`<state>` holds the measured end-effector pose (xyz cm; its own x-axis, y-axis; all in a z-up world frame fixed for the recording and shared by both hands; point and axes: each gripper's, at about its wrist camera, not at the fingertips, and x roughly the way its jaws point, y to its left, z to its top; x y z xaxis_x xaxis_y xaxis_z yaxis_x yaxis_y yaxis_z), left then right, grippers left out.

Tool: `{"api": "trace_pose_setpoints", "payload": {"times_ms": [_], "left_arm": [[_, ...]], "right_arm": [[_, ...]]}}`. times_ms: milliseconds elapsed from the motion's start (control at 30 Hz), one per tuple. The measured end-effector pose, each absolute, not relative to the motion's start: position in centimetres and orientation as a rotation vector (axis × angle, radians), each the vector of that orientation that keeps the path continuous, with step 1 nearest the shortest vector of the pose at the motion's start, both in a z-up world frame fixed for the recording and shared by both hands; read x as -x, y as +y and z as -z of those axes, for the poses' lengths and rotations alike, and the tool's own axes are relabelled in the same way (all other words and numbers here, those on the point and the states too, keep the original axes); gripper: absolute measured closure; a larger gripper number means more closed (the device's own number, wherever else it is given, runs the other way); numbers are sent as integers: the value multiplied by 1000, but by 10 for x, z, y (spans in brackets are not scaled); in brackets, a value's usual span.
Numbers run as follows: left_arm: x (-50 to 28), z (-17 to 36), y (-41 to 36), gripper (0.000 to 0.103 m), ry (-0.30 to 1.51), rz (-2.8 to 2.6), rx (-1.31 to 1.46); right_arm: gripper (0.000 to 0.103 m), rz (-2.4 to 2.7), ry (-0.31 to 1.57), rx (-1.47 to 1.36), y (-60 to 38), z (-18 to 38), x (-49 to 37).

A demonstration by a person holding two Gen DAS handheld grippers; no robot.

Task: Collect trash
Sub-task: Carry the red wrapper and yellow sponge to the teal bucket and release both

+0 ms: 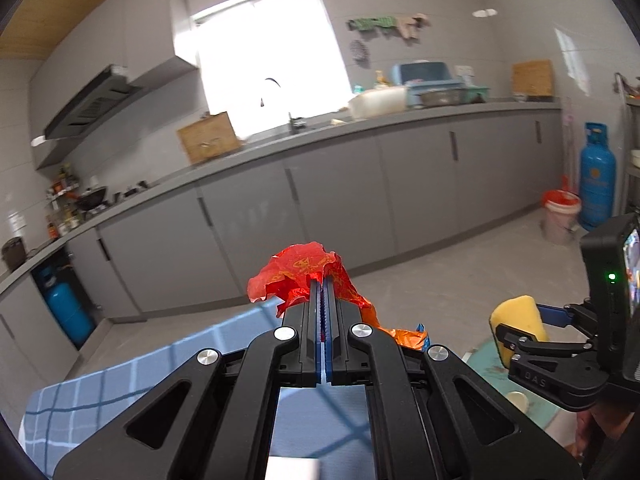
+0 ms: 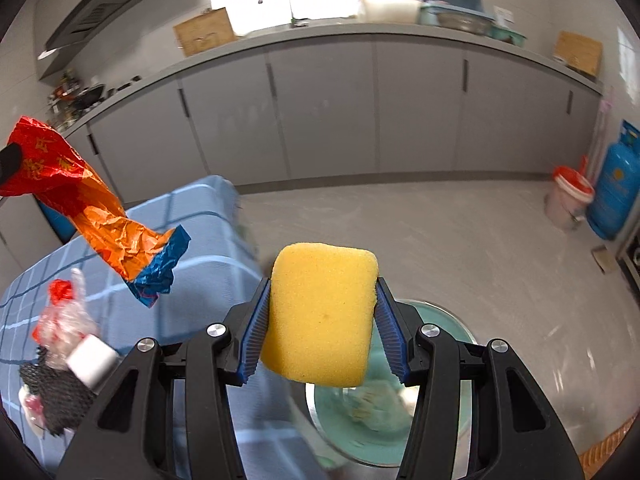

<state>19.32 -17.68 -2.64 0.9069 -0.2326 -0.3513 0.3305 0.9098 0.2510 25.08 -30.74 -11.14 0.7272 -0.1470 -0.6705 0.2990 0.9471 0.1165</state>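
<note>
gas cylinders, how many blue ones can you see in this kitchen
2. One gas cylinder stands on the floor at far right beside a bucket; another sits under the counter at left. More may be hidden.

The letters "DAS" are showing in raised relief on the black body of the right tongs [image 1: 520, 334], seen at the right edge of the left wrist view. Yellow characters are running across the crumpled red wrapper [image 1: 304, 276], too creased to read. A round emblem is sitting on the blue gas cylinder [image 1: 596, 178], far right, illegible.
</note>
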Motion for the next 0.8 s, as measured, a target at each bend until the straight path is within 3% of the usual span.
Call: {"api": "trace_pose_setpoints", "payload": {"times_ms": [800], "left_arm": [[-183,112,-282,101,464,518,-425]], "right_arm": [[51,404,823,-311,-387,192,-216]]}}
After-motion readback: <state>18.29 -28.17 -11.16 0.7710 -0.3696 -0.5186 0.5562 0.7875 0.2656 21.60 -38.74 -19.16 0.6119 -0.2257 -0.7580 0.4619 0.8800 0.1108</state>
